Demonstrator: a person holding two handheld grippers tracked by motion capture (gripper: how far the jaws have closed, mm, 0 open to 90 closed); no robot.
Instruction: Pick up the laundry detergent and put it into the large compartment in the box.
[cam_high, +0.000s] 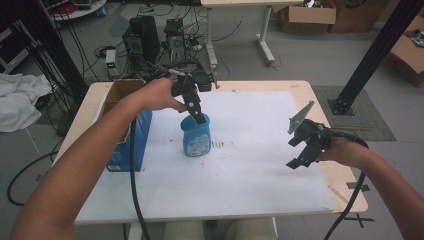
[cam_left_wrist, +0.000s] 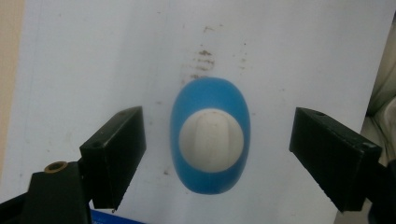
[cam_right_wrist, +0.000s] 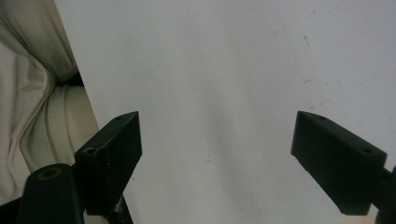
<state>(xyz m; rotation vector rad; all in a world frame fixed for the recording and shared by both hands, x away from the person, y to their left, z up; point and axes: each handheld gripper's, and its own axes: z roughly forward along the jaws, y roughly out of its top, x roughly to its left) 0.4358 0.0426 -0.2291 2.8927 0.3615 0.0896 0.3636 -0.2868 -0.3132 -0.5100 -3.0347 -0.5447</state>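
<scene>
The left gripper (cam_left_wrist: 217, 154) is hanging with jaws spread wide, straight above the upright blue plastic bottle with a white cap (cam_left_wrist: 211, 135), its long axis running along the gripper's line of sight. The bottle is standing mid-table on the white sheet (cam_high: 250, 165). The right gripper (cam_high: 303, 145), also wide open, is hovering well apart.

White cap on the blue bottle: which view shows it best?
The left gripper view: the white cap sits centred between the open jaws of the left gripper, seen from straight above the blue bottle. In the high view, the left gripper hides the cap. The right gripper view faces bare white sheet.
</scene>
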